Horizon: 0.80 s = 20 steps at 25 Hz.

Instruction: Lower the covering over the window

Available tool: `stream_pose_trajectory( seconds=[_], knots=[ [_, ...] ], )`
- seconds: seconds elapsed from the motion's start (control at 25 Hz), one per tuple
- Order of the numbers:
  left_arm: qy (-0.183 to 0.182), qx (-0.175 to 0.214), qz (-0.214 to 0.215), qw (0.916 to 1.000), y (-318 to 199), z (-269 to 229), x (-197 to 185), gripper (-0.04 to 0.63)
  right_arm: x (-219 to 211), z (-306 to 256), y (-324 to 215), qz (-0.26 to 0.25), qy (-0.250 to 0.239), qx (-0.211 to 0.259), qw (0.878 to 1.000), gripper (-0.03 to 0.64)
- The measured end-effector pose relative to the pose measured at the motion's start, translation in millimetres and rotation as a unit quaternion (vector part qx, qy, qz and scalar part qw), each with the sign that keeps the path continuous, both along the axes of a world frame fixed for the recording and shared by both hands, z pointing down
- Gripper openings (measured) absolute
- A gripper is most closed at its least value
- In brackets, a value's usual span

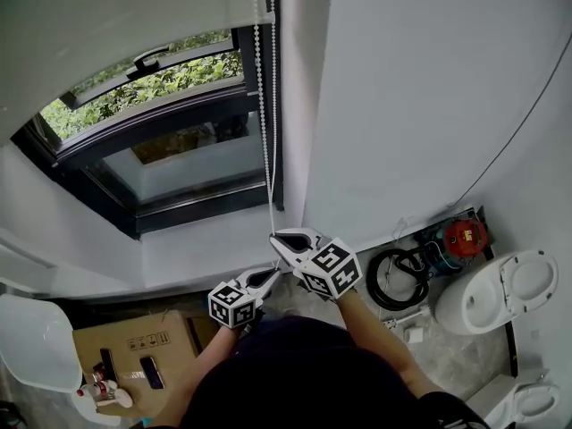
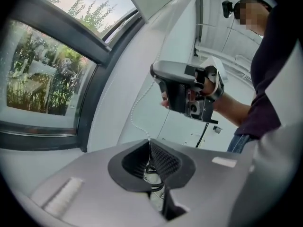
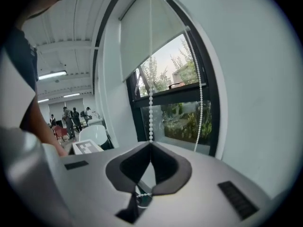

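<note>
The bead chain [image 1: 262,105] was seen hanging upright along the right edge of the window [image 1: 170,150], its long axis running top to bottom, from the roller blind [image 1: 125,16] down to the two grippers. Only the uppermost part of the glass was covered by the blind. The jaws of the right gripper [image 1: 277,238] were closed on one strand [image 3: 151,117], which rose taut and straight above them, while the other strand [image 3: 201,112] hung free just beside. The jaws of the left gripper [image 1: 271,273] were pinched together on what appeared to be the same chain lower down, with a slack curve [image 2: 131,117] between the two holds. The upper hold was thus given by the right gripper, and a straight downward pull along the chain's axis was judged to be called for
</note>
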<state>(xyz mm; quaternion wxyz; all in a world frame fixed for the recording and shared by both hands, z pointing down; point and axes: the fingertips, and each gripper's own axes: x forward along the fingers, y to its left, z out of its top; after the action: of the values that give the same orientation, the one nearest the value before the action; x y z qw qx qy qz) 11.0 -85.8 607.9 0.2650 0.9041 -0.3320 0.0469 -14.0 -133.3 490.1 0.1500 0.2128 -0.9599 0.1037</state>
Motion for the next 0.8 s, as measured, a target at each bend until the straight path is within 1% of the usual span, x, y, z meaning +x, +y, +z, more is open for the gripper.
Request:
stream_pose_trajectory(
  seconds=[0.12, 0.24, 0.36, 0.48, 0.64, 0.8],
  knots=[
    [0.005, 0.009, -0.011, 0.9999, -2, -4, -7, 0.012, -3, 8, 0, -0.009, 0.026, 0.007, 1.0, 0.014],
    [0.028, 0.018, -0.022, 0.9992, -6, -10, -12, 0.014, 0, 11, -6, 0.001, 0.021, 0.0, 1.0, 0.014],
    [0.044, 0.036, -0.031, 0.9979, -12, -23, -20, 0.018, 0, 12, -9, 0.005, 0.026, 0.003, 1.0, 0.014],
    [0.06, 0.055, -0.027, 0.9963, -14, -40, -21, 0.094, 0, 14, -9, 0.007, 0.025, 0.001, 1.0, 0.014],
    [0.068, 0.086, -0.021, 0.9938, -14, -63, -26, 0.13, -1, 15, -8, 0.01, 0.02, -0.001, 1.0, 0.014],
    [0.077, 0.113, -0.03, 0.9902, -20, -86, -35, 0.146, -1, 18, -13, 0.014, 0.021, -0.002, 1.0, 0.012]
  ],
)
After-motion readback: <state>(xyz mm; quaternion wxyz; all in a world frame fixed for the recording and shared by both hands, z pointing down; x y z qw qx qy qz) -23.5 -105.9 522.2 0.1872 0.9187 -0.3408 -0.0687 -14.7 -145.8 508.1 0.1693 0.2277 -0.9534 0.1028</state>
